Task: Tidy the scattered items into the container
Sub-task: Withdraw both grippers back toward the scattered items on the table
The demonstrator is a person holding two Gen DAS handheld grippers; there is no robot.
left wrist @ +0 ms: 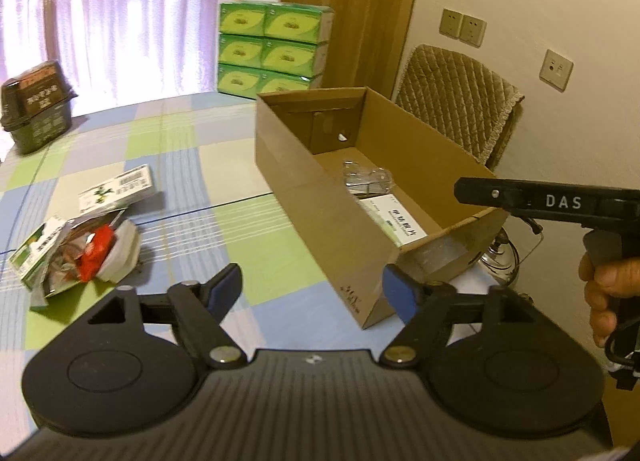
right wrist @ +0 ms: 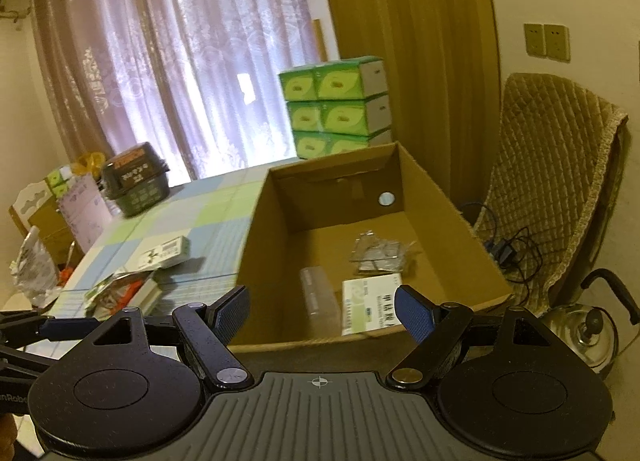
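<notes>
Leftmost, crinkly snack packets (left wrist: 76,257) and a light, stiff carton (left wrist: 118,189) are seen loose on the tabletop (left wrist: 192,165); edges should be pinched. Left gripper (left wrist: 314,287) and right gripper (right wrist: 320,309) fingers are spread wide, empty. Rightward, the cardboard box (left wrist: 320,213) is seen holding a medicine box (left wrist: 394,219) and clear wrappers (left wrist: 366,179)

Cardboard box (left wrist: 320,197) on table (left wrist: 192,149), scattered packets (left wrist: 80,249) left of it.

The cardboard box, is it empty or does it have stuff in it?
Not empty. The cardboard box holds a white medicine box and crinkly clear packets; most of its floor is bare.
</notes>
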